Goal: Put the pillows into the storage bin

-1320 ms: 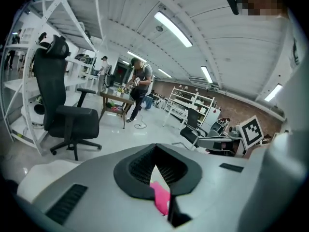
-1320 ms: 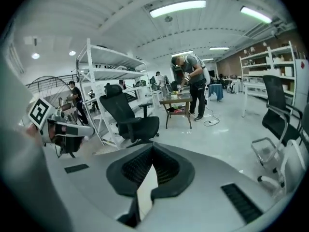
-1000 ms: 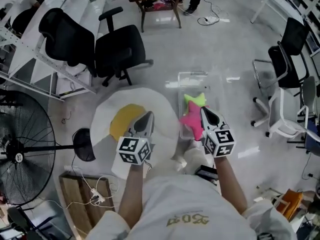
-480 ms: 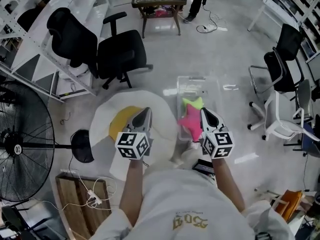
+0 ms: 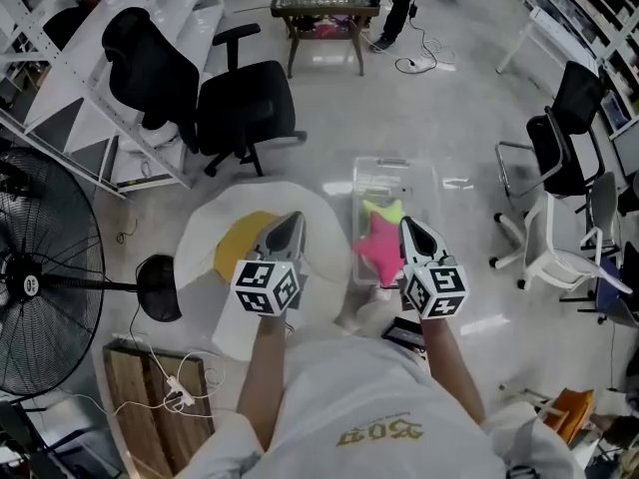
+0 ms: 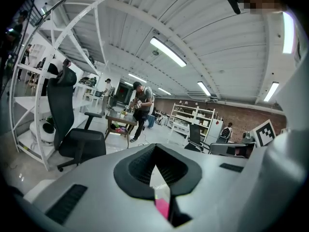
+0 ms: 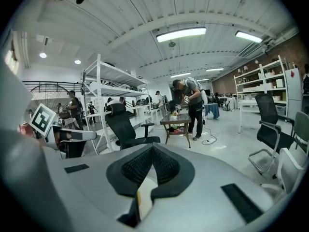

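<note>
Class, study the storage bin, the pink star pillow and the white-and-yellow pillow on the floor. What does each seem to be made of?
Storage bin: seemingly clear hard plastic, glossy; the floor shows through its walls.
Pink star pillow: probably soft stuffed fabric, matt; puffy rounded points.
White-and-yellow pillow: likely plush fabric, matt, with soft uneven edges.
</note>
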`<act>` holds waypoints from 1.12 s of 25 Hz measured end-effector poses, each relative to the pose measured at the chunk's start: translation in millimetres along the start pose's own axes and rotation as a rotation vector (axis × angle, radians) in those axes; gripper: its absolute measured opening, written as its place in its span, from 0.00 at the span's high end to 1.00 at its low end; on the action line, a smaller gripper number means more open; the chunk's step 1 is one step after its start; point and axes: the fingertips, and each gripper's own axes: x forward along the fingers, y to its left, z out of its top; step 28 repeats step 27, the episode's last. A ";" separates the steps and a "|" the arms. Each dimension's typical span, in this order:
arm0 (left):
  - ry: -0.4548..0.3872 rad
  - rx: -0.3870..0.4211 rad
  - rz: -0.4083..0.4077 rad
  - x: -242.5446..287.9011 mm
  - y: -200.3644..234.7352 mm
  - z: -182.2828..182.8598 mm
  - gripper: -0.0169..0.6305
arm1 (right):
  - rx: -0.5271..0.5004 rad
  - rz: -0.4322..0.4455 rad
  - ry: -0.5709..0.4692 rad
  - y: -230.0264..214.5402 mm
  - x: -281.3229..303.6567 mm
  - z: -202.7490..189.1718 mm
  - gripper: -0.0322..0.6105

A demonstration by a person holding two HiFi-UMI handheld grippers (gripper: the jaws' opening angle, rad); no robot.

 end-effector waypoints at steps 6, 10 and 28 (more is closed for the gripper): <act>0.000 -0.008 -0.002 4.2 -1.6 0.2 0.95 | 0.009 -0.006 0.005 -7.3 1.0 2.4 0.93; 0.001 -0.013 -0.009 6.1 -0.8 0.7 0.95 | 0.033 -0.007 -0.007 -12.0 -0.4 5.1 0.93; 0.003 -0.037 -0.014 6.8 5.5 -6.2 0.95 | 0.038 -0.008 -0.006 -19.3 -0.3 2.9 0.93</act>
